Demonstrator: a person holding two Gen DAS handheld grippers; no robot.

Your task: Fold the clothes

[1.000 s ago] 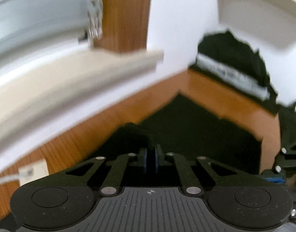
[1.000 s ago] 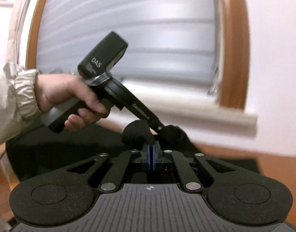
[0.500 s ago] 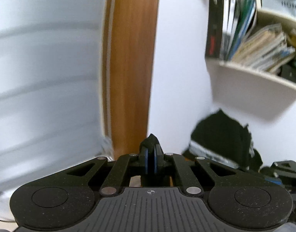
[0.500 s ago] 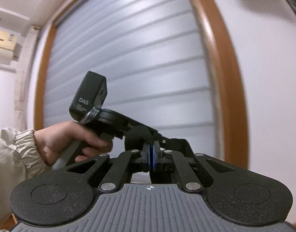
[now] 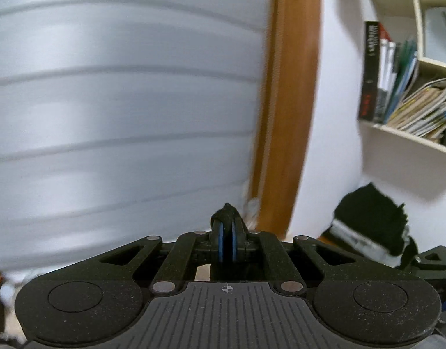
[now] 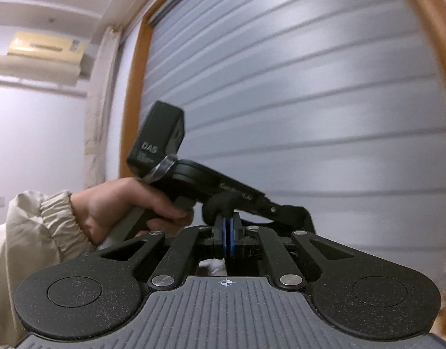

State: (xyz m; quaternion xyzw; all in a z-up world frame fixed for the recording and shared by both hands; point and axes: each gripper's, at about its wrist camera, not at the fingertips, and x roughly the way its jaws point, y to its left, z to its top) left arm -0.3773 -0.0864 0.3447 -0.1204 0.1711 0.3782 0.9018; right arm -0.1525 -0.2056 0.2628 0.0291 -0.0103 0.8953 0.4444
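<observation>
My left gripper (image 5: 226,226) is shut on a pinch of black garment (image 5: 226,210), and only a small tuft shows above the blue pads. My right gripper (image 6: 228,226) is likewise shut on black garment (image 6: 220,203), which bulges over its fingertips. Both are lifted high and face the window blind. In the right wrist view a hand (image 6: 127,203) in a cream sleeve holds the left gripper's handle, and that tool's tip carries more black cloth (image 6: 294,213). The rest of the garment hangs out of sight below.
A grey slatted blind (image 5: 121,110) in a wooden frame (image 5: 287,110) fills the front. At the right stands a bookshelf (image 5: 403,93) above a pile of dark clothes (image 5: 368,221). An air conditioner (image 6: 45,55) hangs on the left wall.
Both grippers have risen with the black cloth pinched in them. The views swung up from the wooden table and spread garment to the blind, the shelf and the upper wall.
</observation>
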